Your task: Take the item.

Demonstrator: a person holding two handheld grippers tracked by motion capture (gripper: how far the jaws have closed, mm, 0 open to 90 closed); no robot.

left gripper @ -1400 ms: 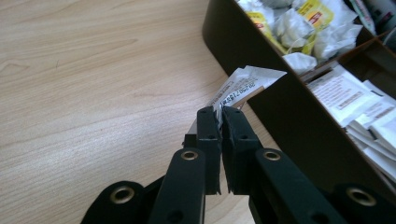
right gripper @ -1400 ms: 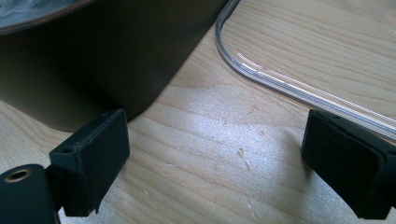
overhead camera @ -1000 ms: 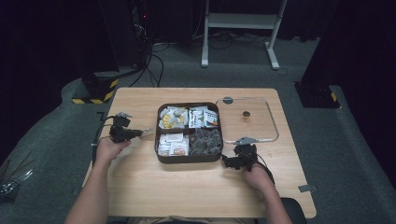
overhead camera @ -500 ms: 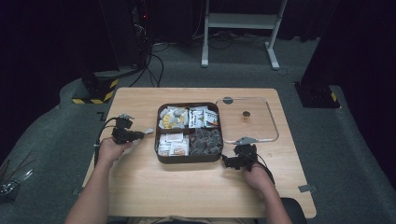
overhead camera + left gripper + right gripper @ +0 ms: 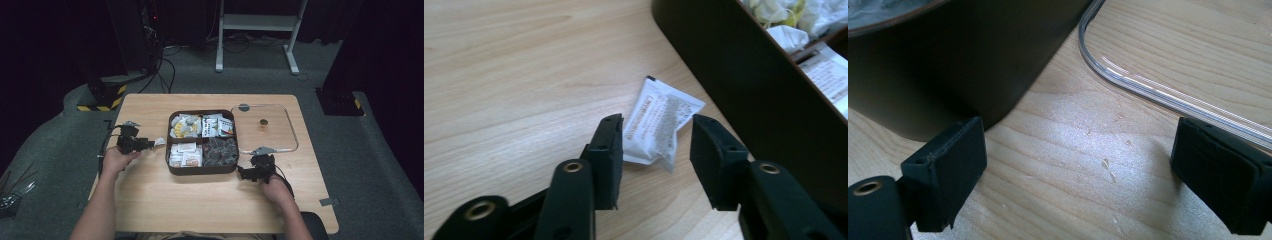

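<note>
Lying flat on the wooden table [image 5: 499, 65], a small white sachet [image 5: 658, 125] sits just beside the dark outer wall of the compartment box [image 5: 744, 80]; in the left gripper view it is mid-frame, between the two black jaws. The left gripper [image 5: 656, 145] has just been opening: its jaws stand apart, one on each side of the sachet's near edge, pads not pressing on it. Reads as the release step, sachet set down outside the box.

In the high view the sachet [image 5: 159, 142] shows at centre left, between the left gripper [image 5: 150, 144] and the box [image 5: 202, 170].

The right gripper [image 5: 1075, 165] has its jaws wide apart over bare wood, nothing between them, the box corner at upper left of its view and the clear lid [image 5: 1168, 95] rim at upper right. In the high view it [image 5: 243, 174] rests at the box's lower right corner.

Next move, by my judgement: draw the left gripper back clear of the sachet without dragging it, then reach for another packet in the box.

Against the earlier frames: the left jaws were together; both hands hold much the same place.
</note>
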